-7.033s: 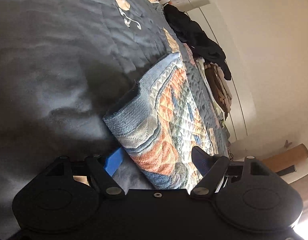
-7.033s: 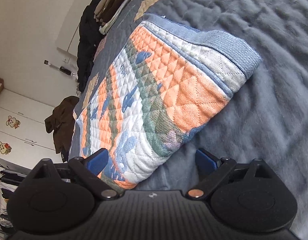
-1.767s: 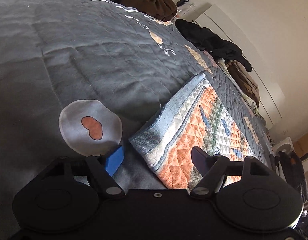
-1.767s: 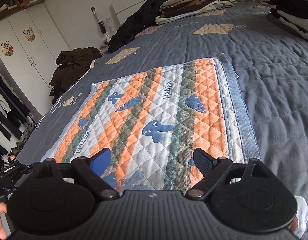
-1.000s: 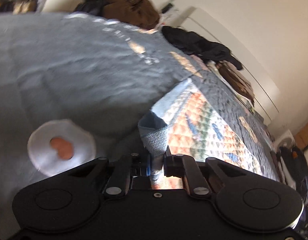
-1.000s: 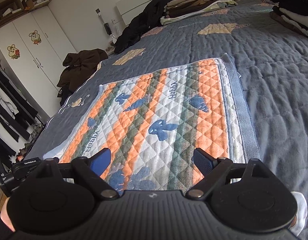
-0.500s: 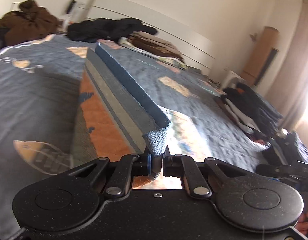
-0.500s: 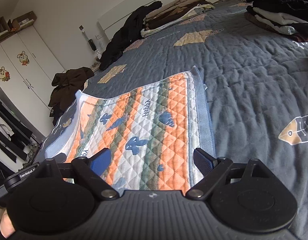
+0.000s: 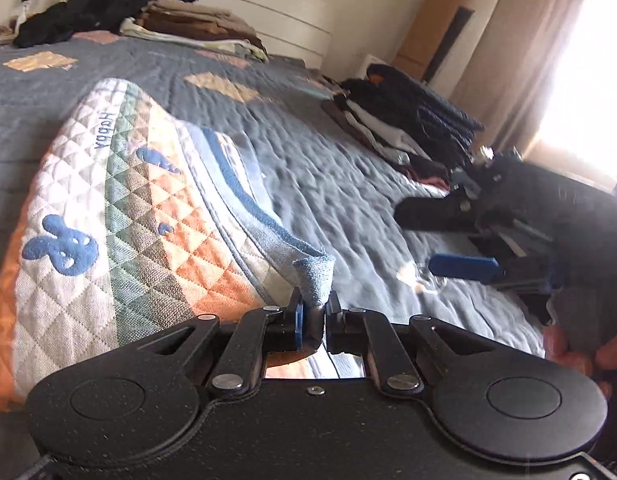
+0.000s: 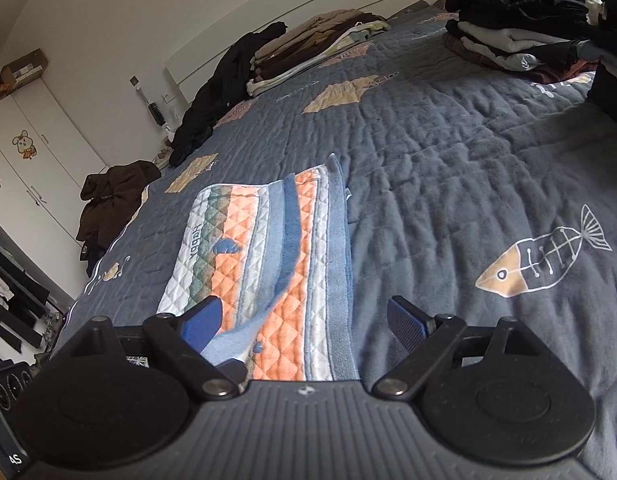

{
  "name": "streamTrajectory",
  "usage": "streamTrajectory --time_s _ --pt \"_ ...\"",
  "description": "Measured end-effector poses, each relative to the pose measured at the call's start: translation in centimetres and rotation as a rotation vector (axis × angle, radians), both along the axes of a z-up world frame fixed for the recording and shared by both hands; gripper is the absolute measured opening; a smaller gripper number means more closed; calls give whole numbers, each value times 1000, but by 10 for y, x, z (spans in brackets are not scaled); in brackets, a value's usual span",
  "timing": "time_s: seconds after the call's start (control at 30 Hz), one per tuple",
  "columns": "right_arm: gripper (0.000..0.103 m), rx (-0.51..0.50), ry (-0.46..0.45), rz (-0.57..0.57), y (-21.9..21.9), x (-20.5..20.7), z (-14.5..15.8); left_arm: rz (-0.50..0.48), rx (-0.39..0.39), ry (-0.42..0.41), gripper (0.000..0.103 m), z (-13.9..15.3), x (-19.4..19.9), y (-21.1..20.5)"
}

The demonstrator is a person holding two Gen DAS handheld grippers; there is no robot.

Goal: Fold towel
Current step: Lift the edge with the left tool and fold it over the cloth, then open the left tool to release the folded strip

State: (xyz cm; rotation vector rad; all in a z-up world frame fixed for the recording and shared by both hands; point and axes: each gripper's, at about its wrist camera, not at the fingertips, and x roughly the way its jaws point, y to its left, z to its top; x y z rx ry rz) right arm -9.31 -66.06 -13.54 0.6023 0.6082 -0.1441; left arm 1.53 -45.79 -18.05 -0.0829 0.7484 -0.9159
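Note:
The quilted towel (image 9: 120,216), orange, white and green with blue figures and a blue border, lies on the grey bed cover, its left side folded over toward the right edge. My left gripper (image 9: 314,314) is shut on the blue corner of the towel, held just above the lower layer. In the right wrist view the towel (image 10: 264,264) shows as a narrow doubled strip, with the lifted blue edge running down to the lower left. My right gripper (image 10: 306,320) stands open over the towel's near end, holding nothing. The right gripper (image 9: 464,268) also appears at the right of the left wrist view.
Stacks of folded clothes (image 10: 520,36) sit at the bed's right side and more (image 10: 308,48) near the headboard. A brown jacket (image 10: 112,200) hangs at the left edge. A white wardrobe (image 10: 32,144) stands left. A hand (image 9: 576,356) holds the right gripper.
My left gripper, shut on the towel corner, has carried it across to the right, folding the towel over itself. The right gripper stays open and has drawn back slightly.

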Motion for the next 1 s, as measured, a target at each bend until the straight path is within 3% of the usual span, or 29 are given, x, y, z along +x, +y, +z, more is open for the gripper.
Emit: streamTrajectory --time_s 0.17,0.43,0.57,0.63,0.7,0.8,1.0 --pt "89 -13 22 -2 -6 -4 -6 -13 77 -16 10 -20 -5 -13" --pt "89 -23 31 -12 -11 -10 -9 -53 75 -62 10 -14 -11 -23" --pt "89 -26 34 -14 -11 -10 -10 -101 157 -72 10 -27 -14 -27" --pt "89 -29 38 -14 -12 -9 -10 -142 173 -73 27 -27 -17 -26" --pt "89 -33 43 -12 -12 -8 -11 -205 162 -52 66 -21 -23 -24" --pt "89 -36 49 -13 -13 -6 -12 -265 155 -61 71 -9 -31 -20" --pt "89 -46 37 -16 -17 0 -9 -210 71 -57 72 23 -5 8"
